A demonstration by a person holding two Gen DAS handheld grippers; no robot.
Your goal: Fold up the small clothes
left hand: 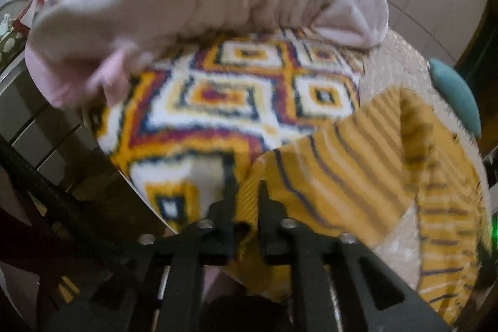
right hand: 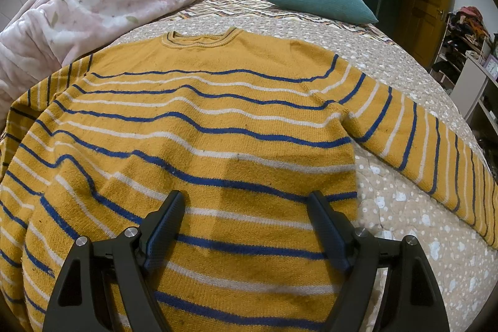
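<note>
No fold shows yet — the sweater (right hand: pixel 199 126) lies flat on the bed (right hand: pixel 404 207), sleeves out. Left gripper (left hand: pixel 246 207) is clamped on its edge; right gripper (right hand: pixel 246 226) hovers spread apart above the hem.

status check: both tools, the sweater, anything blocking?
Left tool shut on sweater edge. Right tool open above sweater body. Sweater flat on bed, unfolded. Pink quilt near left sleeve.
</note>
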